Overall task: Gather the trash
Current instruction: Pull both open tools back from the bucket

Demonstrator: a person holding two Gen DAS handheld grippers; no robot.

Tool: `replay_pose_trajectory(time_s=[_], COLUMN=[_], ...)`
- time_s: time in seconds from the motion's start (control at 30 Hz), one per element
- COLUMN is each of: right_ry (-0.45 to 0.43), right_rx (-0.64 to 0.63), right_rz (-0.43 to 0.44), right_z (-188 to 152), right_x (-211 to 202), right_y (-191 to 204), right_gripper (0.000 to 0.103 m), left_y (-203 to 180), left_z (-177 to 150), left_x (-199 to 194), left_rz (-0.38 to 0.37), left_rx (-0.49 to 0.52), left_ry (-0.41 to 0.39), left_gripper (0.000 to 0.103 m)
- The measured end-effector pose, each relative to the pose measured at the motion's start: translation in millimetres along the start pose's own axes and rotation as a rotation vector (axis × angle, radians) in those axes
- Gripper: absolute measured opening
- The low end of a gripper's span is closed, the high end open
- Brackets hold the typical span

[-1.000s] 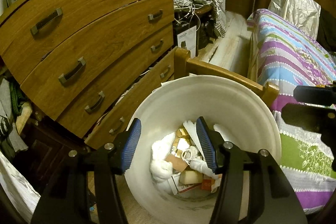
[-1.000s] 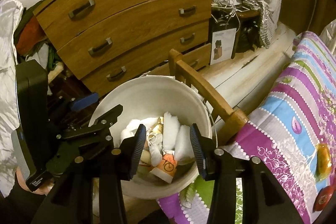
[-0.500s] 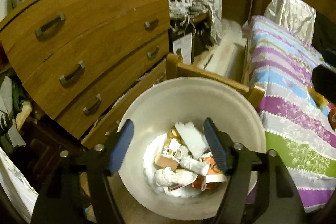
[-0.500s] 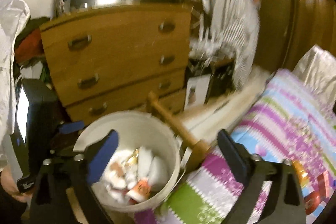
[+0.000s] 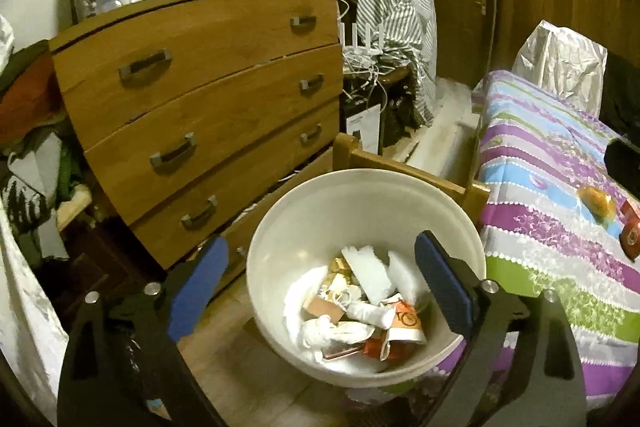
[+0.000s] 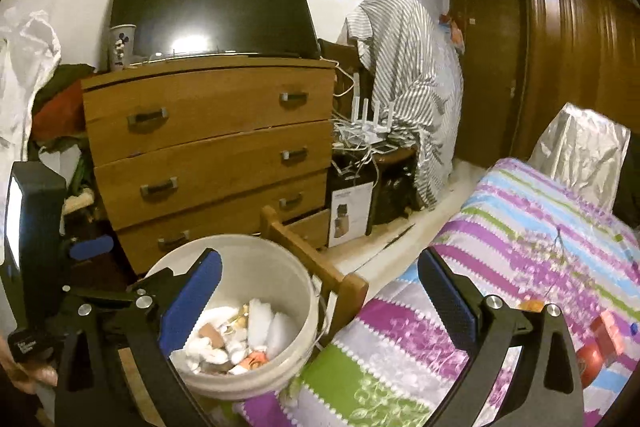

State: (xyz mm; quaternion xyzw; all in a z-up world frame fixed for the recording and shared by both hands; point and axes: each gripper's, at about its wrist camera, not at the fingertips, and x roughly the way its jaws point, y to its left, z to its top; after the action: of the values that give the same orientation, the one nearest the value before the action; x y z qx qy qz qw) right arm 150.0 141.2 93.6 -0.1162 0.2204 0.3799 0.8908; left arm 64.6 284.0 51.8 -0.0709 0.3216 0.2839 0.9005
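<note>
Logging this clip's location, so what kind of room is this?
Most likely a lived-in bedroom: a bed with a striped purple floral cover, a curved-front wooden chest of drawers and a dark wooden wardrobe.

Empty, wide-open L gripper (image 5: 320,279) above trash-filled bucket (image 5: 360,195)

- Chest of drawers (image 6: 208,143), brown wood, metal handles.
- Television (image 6: 212,15), dark screen, on top of the chest.
- Cartoon cup (image 6: 120,47), beside the television.
- Striped cloth (image 6: 408,75), draped.
- Router (image 6: 372,123), white aerials, tangled cables.
- Bed (image 6: 540,247), striped floral cover.
- Wardrobe (image 6: 580,67), dark wood.
</note>
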Motion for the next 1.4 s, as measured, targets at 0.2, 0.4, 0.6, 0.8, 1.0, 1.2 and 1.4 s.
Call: replay_pose_trajectory(time_s=[0.2,0.4,0.6,0.8,1.0,1.2,1.4], right_ry=[0.020,0.044,0.061,0.080,0.102,0.117,0.133], right_rx=[-0.013,-0.016,-0.001,0.009,0.027,0.023,0.032], right_rz=[0.034,0.084,0.076,0.040,-0.002,-0.035,-0.027], right_z=[-22,-31,-33,-35,-40,-46,-51], right_x=[-1,5,12,19,20,20,23], right_y=[5,8,9,12,12,21,24], right_gripper=[0.098,0.098,0.098,0.098,0.098,0.098,0.098], left_y=[7,14,18,19,23,26,23], left_z=[-11,-20,-26,-27,-26,-27,-25], left_x=[-10,-12,-11,-11,-10,-9,-9], left_rz=[0.017,0.044,0.074,0.077,0.050,0.053,0.067], left_rx=[-0.048,-0.072,-0.076,-0.071,-0.088,-0.097,-0.065], left_ry=[-0.022,-0.017,-0.004,0.002,0.012,-0.002,-0.016], left_gripper=[0.094,0.096,0.097,0.097,0.097,0.097,0.097])
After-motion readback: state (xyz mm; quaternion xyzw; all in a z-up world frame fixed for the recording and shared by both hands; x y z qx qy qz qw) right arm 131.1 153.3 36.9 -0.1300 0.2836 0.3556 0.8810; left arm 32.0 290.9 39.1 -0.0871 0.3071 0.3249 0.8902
